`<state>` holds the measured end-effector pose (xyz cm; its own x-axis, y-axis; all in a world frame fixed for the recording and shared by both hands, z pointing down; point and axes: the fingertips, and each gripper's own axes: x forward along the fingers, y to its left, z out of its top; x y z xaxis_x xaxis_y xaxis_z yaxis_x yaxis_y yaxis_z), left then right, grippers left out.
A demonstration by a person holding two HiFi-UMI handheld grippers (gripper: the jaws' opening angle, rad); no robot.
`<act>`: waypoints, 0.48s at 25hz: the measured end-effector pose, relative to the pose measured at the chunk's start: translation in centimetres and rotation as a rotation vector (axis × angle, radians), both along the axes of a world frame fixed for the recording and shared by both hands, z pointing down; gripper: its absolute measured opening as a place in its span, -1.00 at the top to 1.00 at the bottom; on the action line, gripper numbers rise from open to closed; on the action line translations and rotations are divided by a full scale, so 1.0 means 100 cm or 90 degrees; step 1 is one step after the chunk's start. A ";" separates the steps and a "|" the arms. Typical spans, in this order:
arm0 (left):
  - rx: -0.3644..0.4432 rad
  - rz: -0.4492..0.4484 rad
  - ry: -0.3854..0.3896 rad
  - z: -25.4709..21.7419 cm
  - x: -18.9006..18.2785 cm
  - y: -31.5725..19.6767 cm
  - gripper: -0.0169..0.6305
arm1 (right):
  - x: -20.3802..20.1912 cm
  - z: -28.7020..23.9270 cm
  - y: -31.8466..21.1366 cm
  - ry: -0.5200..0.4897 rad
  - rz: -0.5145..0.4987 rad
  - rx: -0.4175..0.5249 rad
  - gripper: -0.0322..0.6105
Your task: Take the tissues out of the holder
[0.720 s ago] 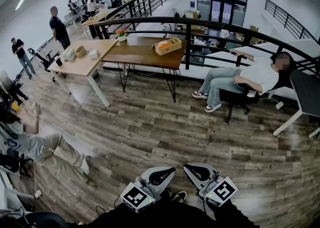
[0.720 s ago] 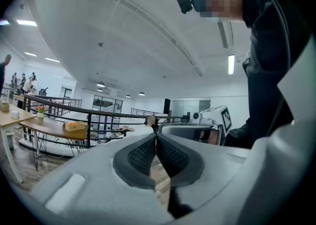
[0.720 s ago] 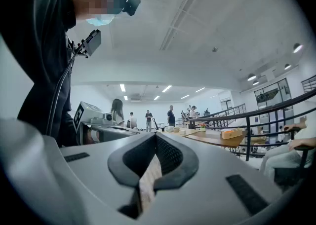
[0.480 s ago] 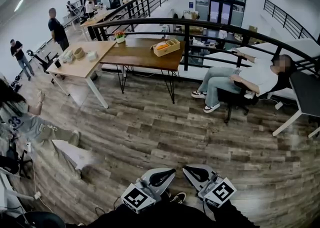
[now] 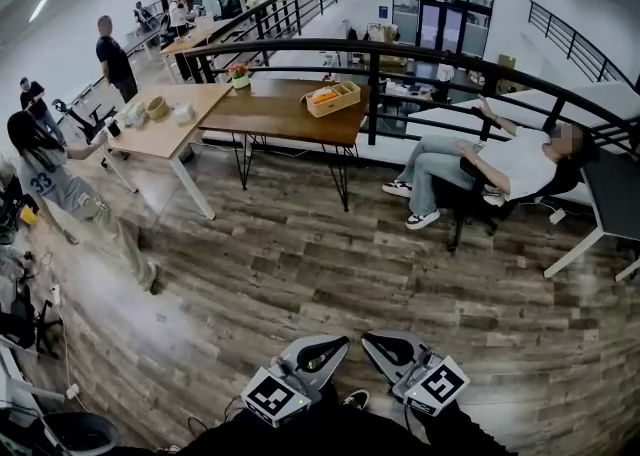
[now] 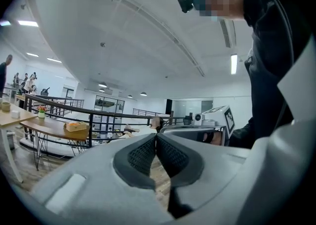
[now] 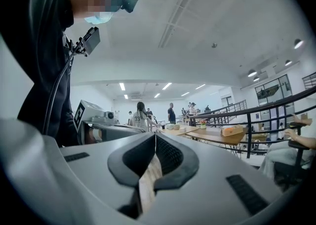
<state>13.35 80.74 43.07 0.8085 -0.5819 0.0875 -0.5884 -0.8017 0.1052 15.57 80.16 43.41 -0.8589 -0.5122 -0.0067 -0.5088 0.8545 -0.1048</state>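
No tissue holder can be picked out for certain. The far tables hold small things: a white box-like item (image 5: 185,112) and a round basket (image 5: 158,104) on the light table (image 5: 190,129), and a wooden tray (image 5: 336,94) with orange contents on the brown table (image 5: 290,114). My left gripper (image 5: 343,342) (image 6: 156,135) and right gripper (image 5: 368,338) (image 7: 156,134) hang low at the bottom of the head view, close to the person's body. They point level, tips near each other. Both are shut with nothing between the pads.
Wood plank floor stretches between me and the tables. A person in a grey numbered shirt (image 5: 60,199) stands at the left. Another person sits in an office chair (image 5: 500,169) at the right, by a black railing (image 5: 400,49). More people stand far back left.
The person at the left has risen from the floor and now stands, stepping toward the light table. The seated person has raised an arm. Both grippers stay where they were.
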 end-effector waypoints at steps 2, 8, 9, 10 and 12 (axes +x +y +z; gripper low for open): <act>0.001 -0.002 -0.003 0.002 -0.002 -0.008 0.91 | -0.001 0.000 -0.007 -0.003 0.002 -0.002 0.89; -0.009 -0.002 0.001 0.009 -0.013 -0.051 0.91 | -0.009 0.004 -0.052 0.001 0.017 0.003 0.89; -0.010 -0.002 0.005 0.010 -0.014 -0.060 0.91 | -0.011 0.005 -0.061 0.005 0.018 0.004 0.89; -0.009 -0.001 0.006 0.011 -0.016 -0.070 0.91 | -0.013 0.006 -0.070 0.007 0.018 0.005 0.89; -0.004 0.004 0.001 0.012 -0.020 -0.091 0.91 | -0.019 0.006 -0.090 0.012 0.019 0.004 0.89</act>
<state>11.31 71.65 44.31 0.8120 -0.5767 0.0896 -0.5836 -0.8044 0.1114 13.65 71.13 44.04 -0.8433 -0.5374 0.0058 -0.5357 0.8397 -0.0891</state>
